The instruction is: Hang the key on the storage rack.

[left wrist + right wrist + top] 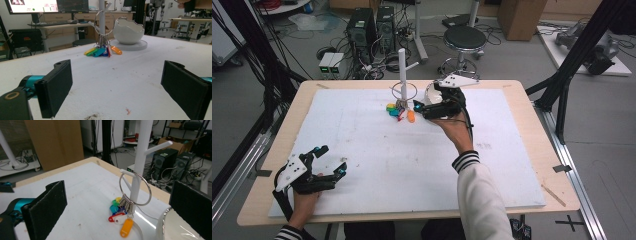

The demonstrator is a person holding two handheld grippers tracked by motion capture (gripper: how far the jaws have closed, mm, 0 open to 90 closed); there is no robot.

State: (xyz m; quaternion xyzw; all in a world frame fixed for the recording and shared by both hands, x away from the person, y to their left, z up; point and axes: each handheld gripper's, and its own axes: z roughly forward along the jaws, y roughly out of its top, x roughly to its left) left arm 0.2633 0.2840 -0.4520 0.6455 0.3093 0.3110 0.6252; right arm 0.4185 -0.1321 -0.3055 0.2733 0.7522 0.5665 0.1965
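Note:
A white peg stand (402,65) rises at the back middle of the white board. A metal key ring (135,189) hangs on its low peg, with several coloured tags (119,216) resting on the board below. Beside the stand sits a white egg-shaped bowl (128,30) on a round base. My right gripper (427,96) is open just right of the ring, in front of the bowl, and its jaws frame the ring (404,91) without touching it. My left gripper (332,159) rests open on the board's near left corner, empty, facing the tags (102,51).
The white foam board (412,165) covers most of the wooden table (542,150). Black frame posts (572,60) stand at both sides. A stool (464,39), computer towers (372,27) and cables lie on the floor beyond the far edge.

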